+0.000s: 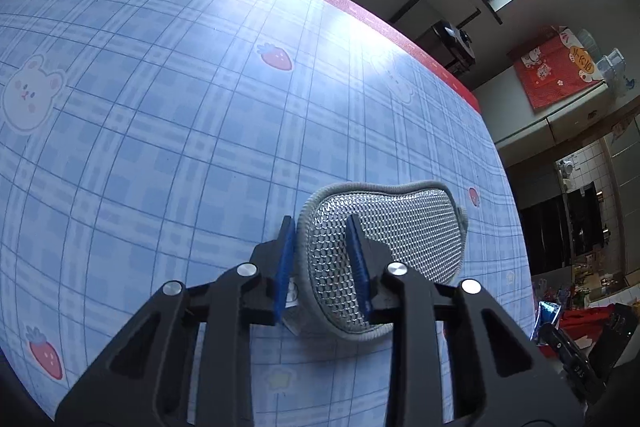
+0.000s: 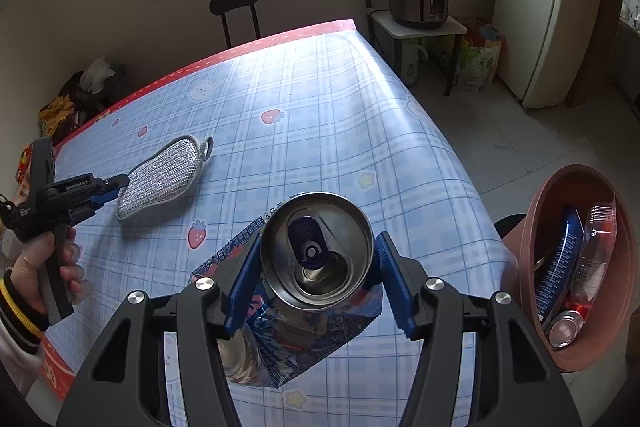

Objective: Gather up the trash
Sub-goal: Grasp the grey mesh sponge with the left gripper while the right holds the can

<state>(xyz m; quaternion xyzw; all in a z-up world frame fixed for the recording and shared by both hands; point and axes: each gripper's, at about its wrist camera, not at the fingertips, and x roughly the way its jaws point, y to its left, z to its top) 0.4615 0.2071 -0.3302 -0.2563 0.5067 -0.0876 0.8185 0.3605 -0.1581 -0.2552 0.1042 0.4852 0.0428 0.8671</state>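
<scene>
Terracotta-coloured plastic bin [image 2: 536, 227] already holds bottles and wrappers. Right gripper [image 2: 318, 269] clamps an opened aluminium can [image 2: 318, 251]; left gripper [image 1: 322, 259] pinches a silver mesh scouring pad [image 1: 384, 247] on the table.

Your aluminium can [image 2: 318, 251] is upright, opened top facing the right wrist camera, tab still attached; under and behind it lies a shiny blue printed wrapper [image 2: 296, 331] on the table; the brown bin [image 2: 532, 227] beyond the table edge already holds a clear bottle [image 2: 596, 259], a blue packet [image 2: 560, 263] and another can [image 2: 566, 325].
</scene>
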